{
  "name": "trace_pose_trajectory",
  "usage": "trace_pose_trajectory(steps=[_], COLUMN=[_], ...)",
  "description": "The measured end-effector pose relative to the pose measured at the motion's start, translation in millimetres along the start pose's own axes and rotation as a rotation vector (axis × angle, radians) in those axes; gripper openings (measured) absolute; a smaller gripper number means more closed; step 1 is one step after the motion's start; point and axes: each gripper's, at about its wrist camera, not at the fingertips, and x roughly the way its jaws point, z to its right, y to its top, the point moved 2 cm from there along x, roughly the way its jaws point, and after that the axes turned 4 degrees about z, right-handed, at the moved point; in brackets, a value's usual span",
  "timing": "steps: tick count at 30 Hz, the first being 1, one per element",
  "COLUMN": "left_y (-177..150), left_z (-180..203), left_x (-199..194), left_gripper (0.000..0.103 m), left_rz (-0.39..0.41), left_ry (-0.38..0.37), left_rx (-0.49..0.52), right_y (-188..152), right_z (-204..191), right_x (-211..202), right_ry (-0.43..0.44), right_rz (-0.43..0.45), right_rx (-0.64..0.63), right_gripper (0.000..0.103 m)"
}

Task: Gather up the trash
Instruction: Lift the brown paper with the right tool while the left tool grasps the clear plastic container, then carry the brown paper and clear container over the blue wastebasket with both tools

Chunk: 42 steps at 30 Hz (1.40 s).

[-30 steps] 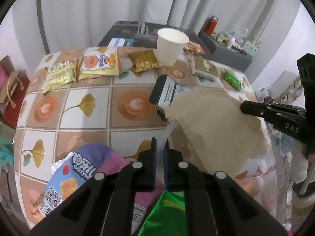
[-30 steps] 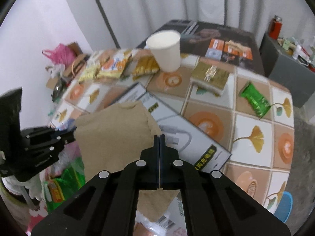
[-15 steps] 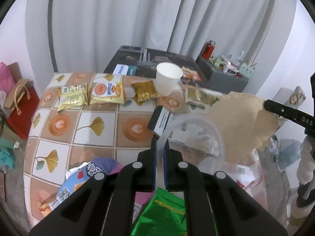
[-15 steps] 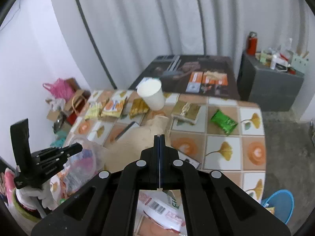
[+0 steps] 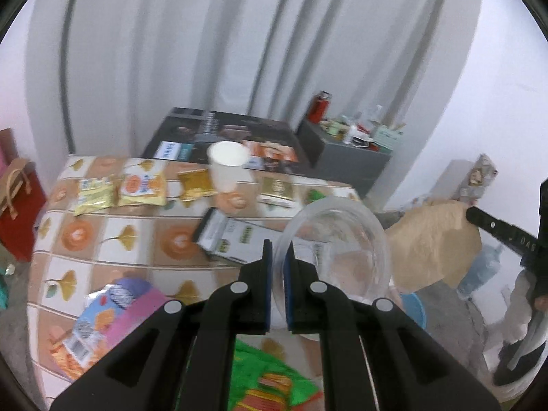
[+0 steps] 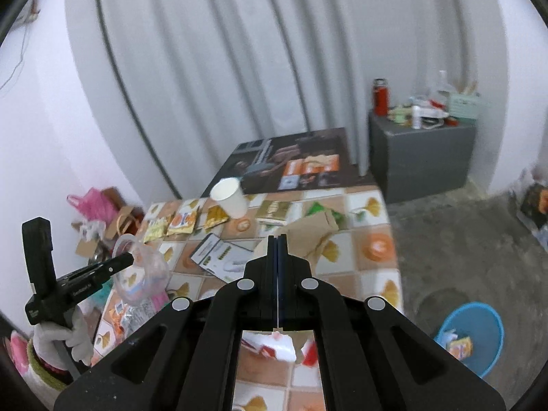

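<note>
My left gripper (image 5: 278, 255) is shut on the rim of a clear plastic container (image 5: 337, 246) and holds it up above the tiled table (image 5: 113, 260). It also shows in the right wrist view (image 6: 140, 267). My right gripper (image 6: 277, 239) is shut on a sheet of brown paper (image 5: 433, 243), held high off the table's right side; the paper also shows past its fingertips (image 6: 313, 231). A blue bin (image 6: 474, 335) with some trash in it stands on the floor at lower right.
On the table lie a white paper cup (image 5: 227, 167), yellow snack packets (image 5: 120, 193), a gold packet (image 5: 197, 185), a white box (image 5: 233, 236), a green packet (image 6: 316, 210) and purple and green bags (image 5: 113, 311) near me. A grey cabinet (image 6: 421, 156) stands behind.
Both grippers have risen and pulled back from the table. The brown paper has moved right, off the box, and the clear container has lifted with the left gripper.
</note>
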Motion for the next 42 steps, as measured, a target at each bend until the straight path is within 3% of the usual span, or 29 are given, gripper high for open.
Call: trace_pose_trajectory(steps=[8,17,32,42], left_y=[-6,-27,-93,-140], left_z=[82,163,288,360], left_x=[17,29,80,129], left_gripper=[0.005,0.005,0.005,0.006], left_rz=[-0.035,-0.079,-0.218,-0.329], left_ry=[-0.126,-0.197,-0.325,-0.363], left_rx=[0.112,0.208,0.316,0.395], right_y=[-36,-80,-138,-171], right_z=[61,125,200,255], right_x=[-58,-106,-144,-160], right_ry=[-0.101,-0.177,-0.274,-0.34], right_rz=[0.051,0.089,0.068,0.039], right_rx=[0.146,0.276,0.405,0.498], right_gripper=[0.0,0.0,0.0,0.0])
